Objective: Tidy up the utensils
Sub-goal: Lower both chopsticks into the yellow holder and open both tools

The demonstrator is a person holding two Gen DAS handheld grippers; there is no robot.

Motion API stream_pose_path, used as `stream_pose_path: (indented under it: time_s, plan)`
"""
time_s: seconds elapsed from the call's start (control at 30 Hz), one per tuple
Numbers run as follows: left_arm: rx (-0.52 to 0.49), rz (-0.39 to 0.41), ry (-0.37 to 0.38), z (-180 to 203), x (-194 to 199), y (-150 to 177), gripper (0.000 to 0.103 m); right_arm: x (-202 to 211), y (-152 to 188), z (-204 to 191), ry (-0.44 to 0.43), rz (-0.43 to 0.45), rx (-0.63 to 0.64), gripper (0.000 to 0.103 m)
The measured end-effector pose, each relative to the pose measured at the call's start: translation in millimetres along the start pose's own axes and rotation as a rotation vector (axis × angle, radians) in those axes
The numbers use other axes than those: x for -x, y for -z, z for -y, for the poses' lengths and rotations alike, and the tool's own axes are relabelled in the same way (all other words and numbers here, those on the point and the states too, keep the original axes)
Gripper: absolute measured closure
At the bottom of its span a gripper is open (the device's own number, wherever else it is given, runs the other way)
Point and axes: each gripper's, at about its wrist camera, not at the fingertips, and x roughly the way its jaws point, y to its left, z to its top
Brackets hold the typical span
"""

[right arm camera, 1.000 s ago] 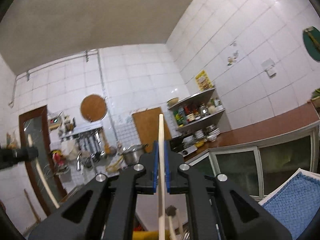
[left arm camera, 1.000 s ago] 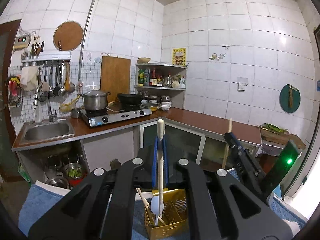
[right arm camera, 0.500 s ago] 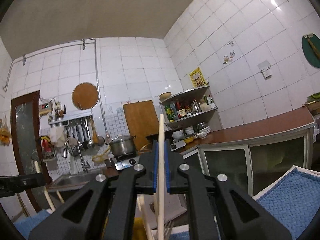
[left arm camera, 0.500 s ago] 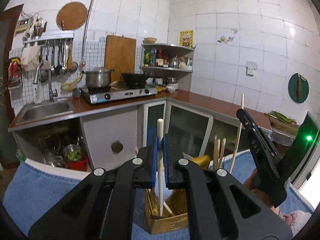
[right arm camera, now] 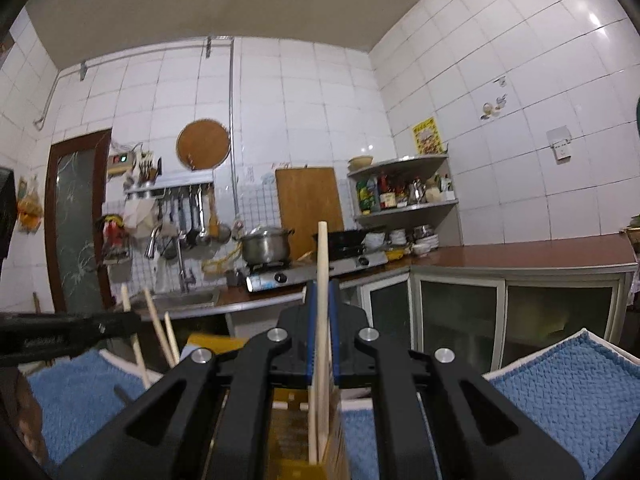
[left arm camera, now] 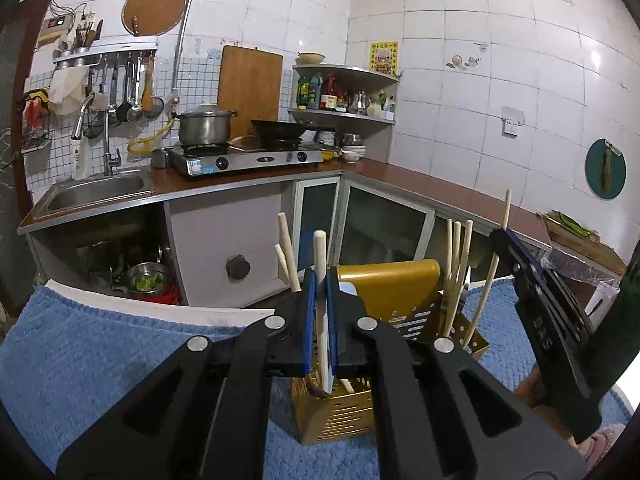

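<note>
The utensil holder (left arm camera: 404,288), a gold perforated caddy, stands on the blue towel (left arm camera: 100,368) that covers the surface, just ahead of your left tool (left arm camera: 319,320). Your left tool is pinching a pale wooden utensil (left arm camera: 320,256) upright between its blue pads, jaws pressed close on the shaft. The lower end of that utensil reaches down into the holder's near compartment, beside a small dark-tipped piece whose kind you cannot tell from here. Two more wooden handles (left arm camera: 287,254) lean out of the holder's left side, and a cluster of chopsticks (left arm camera: 458,264) stands in its right compartment.

Your right tool (right arm camera: 322,332) is likewise clamped on a wooden stick (right arm camera: 322,264), held upright, its lower end going down into the holder (right arm camera: 304,432) directly below the fingers. In the left wrist view that right tool (left arm camera: 505,240) appears at the right, its stick (left arm camera: 506,210) rising above it, close to the chopsticks. In the right wrist view your left tool (right arm camera: 120,324) enters from the left edge, near several leaning handles (right arm camera: 158,328).
</note>
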Motion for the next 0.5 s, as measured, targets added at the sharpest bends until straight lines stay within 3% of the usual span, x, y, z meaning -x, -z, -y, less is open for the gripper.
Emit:
stream_pose_path:
  time_s: [0.23, 0.5]
  plan:
    - [-0.003, -0.016, -0.025, -4, -1, 11, 0.098, 8, 19, -1, -0.012, -0.079, 0.033, 0.097]
    - [0.006, -0.061, -0.033, -7, -7, 17, 0.095, 3, 17, -5, -0.026, -0.158, 0.064, 0.097]
